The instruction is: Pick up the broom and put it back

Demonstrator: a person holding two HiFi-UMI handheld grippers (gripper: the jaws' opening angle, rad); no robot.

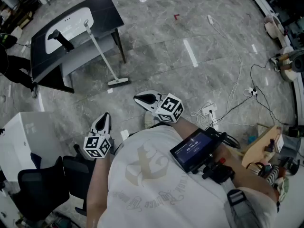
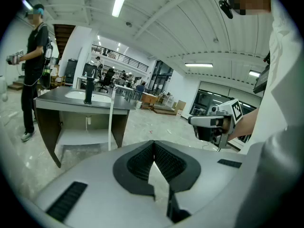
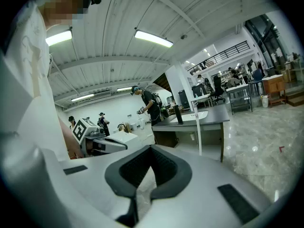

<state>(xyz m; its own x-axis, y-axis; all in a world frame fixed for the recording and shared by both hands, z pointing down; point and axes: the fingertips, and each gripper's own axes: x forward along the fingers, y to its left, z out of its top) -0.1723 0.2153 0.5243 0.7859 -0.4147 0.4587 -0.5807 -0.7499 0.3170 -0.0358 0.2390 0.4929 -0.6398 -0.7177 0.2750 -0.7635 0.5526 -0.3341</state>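
Head view: one broom [image 1: 102,53] is recorded leaning at a slant against the front edge of one dark table [image 1: 102,11]. Its head rests on the floor and its handle top lies by the white basin [image 1: 71,23]. The broom is well apart from both tools.

The left gripper [image 1: 103,118] and right gripper [image 1: 140,98] are held low before the person's body, pointed toward the table. In each gripper view the pads are seen pressed together, with nothing between them.

Risks, as judged:
- The broom is propped only by the table edge. If the handle is bumped before it is clamped, it may slide sideways and drop.
- The jaws must be parted first; if they are brought in closed, the handle would be pushed rather than caught.
- The handle looks thin and smooth, so with a grip taken high the head may swing and the handle may twist between the pads.
- A cable tangle [image 1: 207,110] lies on the floor to the right and could be snagged underfoot.

Counts: broom 1; grippers 2; table 1; basin 1; black tap [image 1: 61,38] 1; bystander [image 2: 33,70] at the table 1.
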